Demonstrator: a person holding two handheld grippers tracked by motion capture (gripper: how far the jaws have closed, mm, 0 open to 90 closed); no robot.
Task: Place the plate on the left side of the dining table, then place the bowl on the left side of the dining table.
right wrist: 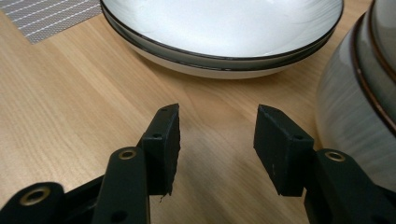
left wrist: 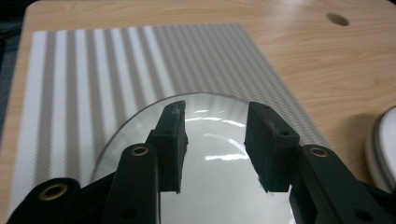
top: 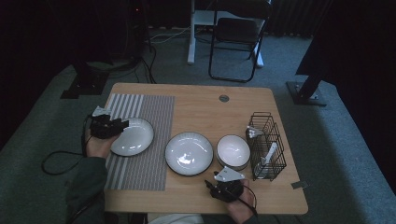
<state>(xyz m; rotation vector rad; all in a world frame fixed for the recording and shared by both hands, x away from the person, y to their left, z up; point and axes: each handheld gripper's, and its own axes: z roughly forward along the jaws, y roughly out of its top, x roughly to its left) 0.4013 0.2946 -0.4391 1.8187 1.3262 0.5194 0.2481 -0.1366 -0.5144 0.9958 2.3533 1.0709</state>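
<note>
Fingers (left wrist: 170, 140) of the left gripper (left wrist: 215, 144) are held well apart, with nothing between them; they are seen above the white plate (left wrist: 219, 186) that lies on the striped placemat (left wrist: 93, 79). Whether they touch the plate cannot be told. In the high view the left gripper (top: 108, 127) is seen at the plate's (top: 133, 136) left edge, carried by the left hand (top: 97, 145).

Fingers (right wrist: 163, 144) of the right gripper (right wrist: 215, 147) are likewise spread wide and hold nothing; bare wooden surface (right wrist: 70, 107) is seen between and under them. In the high view the right gripper (top: 225, 187) is placed near the front edge of the surface (top: 201, 105), just in front of the bowls, held by the right hand (top: 240, 208).

Ahead of the right fingers a wide shallow bowl (right wrist: 224, 32) with a dark rim is seen, cut off at the top of that view; a deeper ribbed bowl (right wrist: 359, 107) is cut off at the right. From above, the shallow bowl (top: 188, 153) stands in the middle of the surface and the deeper bowl (top: 233, 151) just beside it to the right.

At the far right a black wire basket (top: 267, 145) stands; white items inside it are hard to make out. Beyond the surface a folding chair (top: 236, 39) is seen in a dim room.
</note>
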